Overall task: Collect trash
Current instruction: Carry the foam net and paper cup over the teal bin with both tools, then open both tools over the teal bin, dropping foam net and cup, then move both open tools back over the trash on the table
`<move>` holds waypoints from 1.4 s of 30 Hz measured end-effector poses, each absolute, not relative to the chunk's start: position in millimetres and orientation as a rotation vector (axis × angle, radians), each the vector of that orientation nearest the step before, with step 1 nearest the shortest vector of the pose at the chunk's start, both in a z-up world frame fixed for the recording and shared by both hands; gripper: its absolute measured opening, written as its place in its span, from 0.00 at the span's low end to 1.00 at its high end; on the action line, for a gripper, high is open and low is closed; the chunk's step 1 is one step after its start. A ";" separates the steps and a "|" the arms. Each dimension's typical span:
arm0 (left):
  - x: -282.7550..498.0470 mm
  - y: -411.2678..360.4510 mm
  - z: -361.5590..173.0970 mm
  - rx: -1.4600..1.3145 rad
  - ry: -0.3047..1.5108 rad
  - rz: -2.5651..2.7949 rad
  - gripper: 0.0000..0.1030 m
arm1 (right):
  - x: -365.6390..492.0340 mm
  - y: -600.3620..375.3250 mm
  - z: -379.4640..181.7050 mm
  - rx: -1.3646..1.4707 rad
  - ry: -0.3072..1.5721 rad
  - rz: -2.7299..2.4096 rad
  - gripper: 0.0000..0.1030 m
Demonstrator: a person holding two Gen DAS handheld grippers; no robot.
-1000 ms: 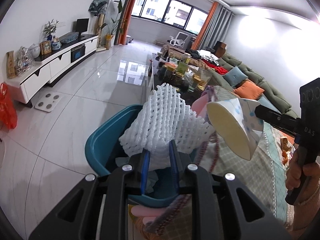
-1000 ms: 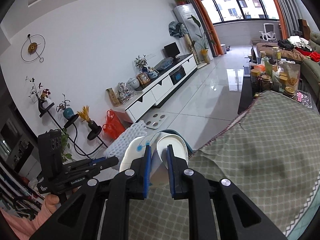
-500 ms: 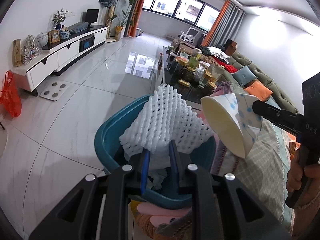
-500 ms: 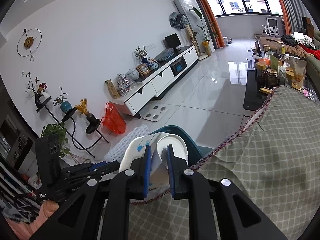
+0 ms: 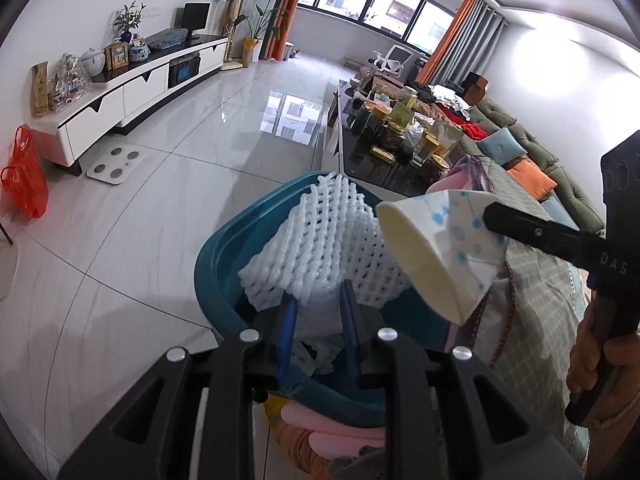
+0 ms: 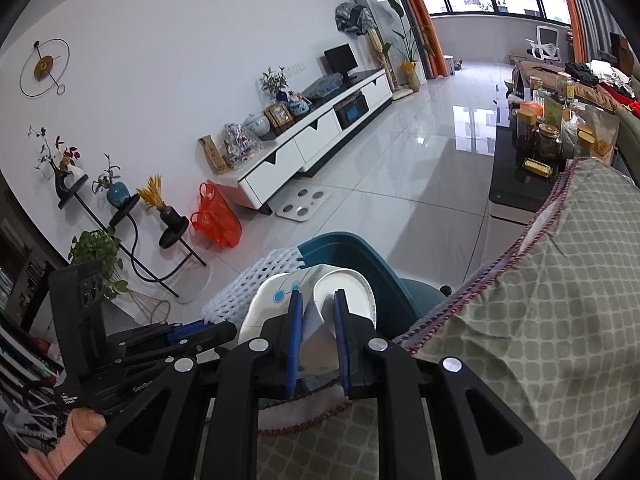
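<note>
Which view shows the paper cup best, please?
The left wrist view: the cup shows whole from the side, crushed at its base. In the right wrist view the cup is partly hidden behind the right tongs gripping it.

White walls point(image 6: 180, 40), glossy tile floor point(image 5: 160, 184), low TV cabinet point(image 5: 132, 88), big windows point(image 5: 360, 0) w/ orange curtains point(image 5: 288, 8).

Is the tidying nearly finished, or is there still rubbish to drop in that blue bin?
Some crumpled rubbish already lies in the teal bin. In hand: the left gripper, jaws opening, has the white foam net between them over the bin; the right gripper grips a squashed paper cup at the rim. Both pieces still have to go in.
</note>
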State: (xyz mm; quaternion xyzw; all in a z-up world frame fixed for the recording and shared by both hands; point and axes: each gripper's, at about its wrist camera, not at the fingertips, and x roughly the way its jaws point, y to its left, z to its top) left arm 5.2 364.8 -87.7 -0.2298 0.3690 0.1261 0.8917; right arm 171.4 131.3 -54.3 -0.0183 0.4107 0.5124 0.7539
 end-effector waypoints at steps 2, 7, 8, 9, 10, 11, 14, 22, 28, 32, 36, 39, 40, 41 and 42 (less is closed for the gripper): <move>4.7 367.4 -90.8 -0.488 0.770 0.267 0.28 | 171.3 135.7 -58.0 -0.050 0.909 1.119 0.17; 7.3 370.1 -94.6 -0.495 0.772 0.274 0.29 | 169.4 140.7 -65.0 -0.063 0.931 1.109 0.21; 7.4 370.8 -95.3 -0.498 0.773 0.274 0.29 | 169.6 139.5 -65.2 -0.058 0.932 1.108 0.21; 7.3 371.0 -96.5 -0.499 0.774 0.277 0.29 | 170.2 138.5 -65.5 -0.057 0.931 1.108 0.21; 6.6 371.0 -96.7 -0.499 0.773 0.277 0.29 | 169.6 136.1 -64.1 -0.055 0.925 1.110 0.21; 6.1 369.9 -95.7 -0.497 0.767 0.273 0.29 | 169.1 133.2 -62.3 -0.054 0.919 1.111 0.21; 3.9 366.0 -91.9 -0.480 0.748 0.256 0.30 | 166.9 121.6 -55.6 -0.039 0.901 1.119 0.22; -6.5 321.7 -53.7 -0.355 0.627 0.134 0.50 | 150.6 69.6 -29.7 -0.016 0.801 1.127 0.30; -3.7 258.6 -33.6 -0.248 0.558 -0.026 0.81 | 134.1 -3.1 -13.8 -0.015 0.698 1.033 0.51; 5.6 214.8 -30.5 -0.199 0.550 -0.127 0.96 | 128.0 -60.1 -9.9 0.015 0.666 0.937 0.51; 19.1 163.2 -33.7 -0.170 0.556 -0.256 0.97 | 123.6 -115.4 -9.3 0.055 0.651 0.826 0.55; 30.6 125.7 -37.2 -0.140 0.579 -0.346 0.97 | 121.5 -160.7 -9.5 0.081 0.643 0.730 0.55; 34.4 111.0 -37.9 -0.128 0.585 -0.379 0.97 | 120.3 -169.9 -9.6 0.086 0.641 0.708 0.55; 37.7 95.9 -38.2 -0.114 0.591 -0.415 0.97 | 119.8 -181.2 -9.3 0.095 0.640 0.685 0.55; 38.4 86.3 -39.1 -0.102 0.592 -0.434 0.97 | 118.1 -194.4 -8.9 0.106 0.638 0.654 0.55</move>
